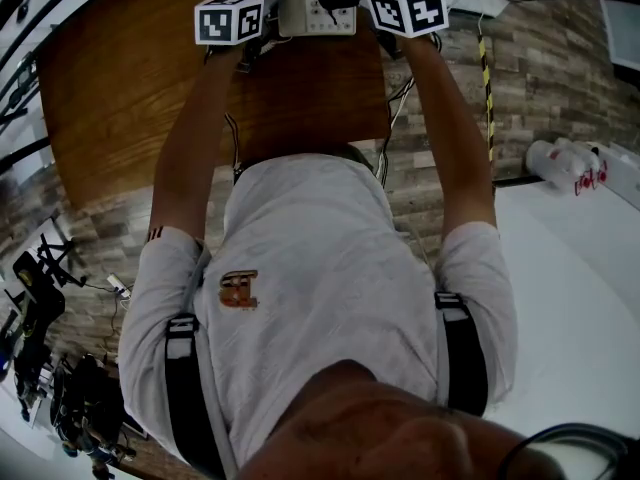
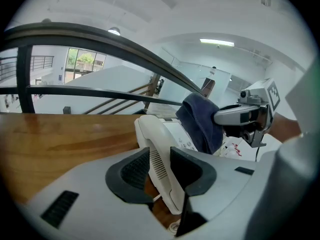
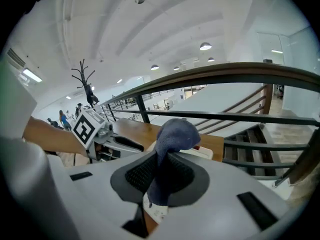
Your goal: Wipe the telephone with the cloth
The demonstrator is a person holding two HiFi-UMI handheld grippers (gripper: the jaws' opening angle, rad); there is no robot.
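A white telephone (image 1: pixel 316 10) sits at the far edge of the wooden table (image 1: pixel 130 98). My left gripper (image 2: pixel 161 166) is shut on its handset (image 2: pixel 156 154), which stands between the two dark pads on the phone's left side. The keypad (image 2: pixel 184 140) shows just behind. My right gripper (image 3: pixel 160 176) is shut on a dark blue cloth (image 3: pixel 172 136) that bulges up out of the jaws and hangs over the telephone body (image 3: pixel 202 153). In the left gripper view the cloth (image 2: pixel 200 121) drapes on the phone's right half, with the right gripper (image 2: pixel 235 115) behind it.
A dark metal railing (image 2: pixel 100 44) runs just beyond the table's far edge, with an open hall below. Cables (image 1: pixel 400 108) hang off the near edge of the table. White bottles (image 1: pixel 565 163) lie on the floor at right, and black equipment (image 1: pixel 30 308) stands at lower left.
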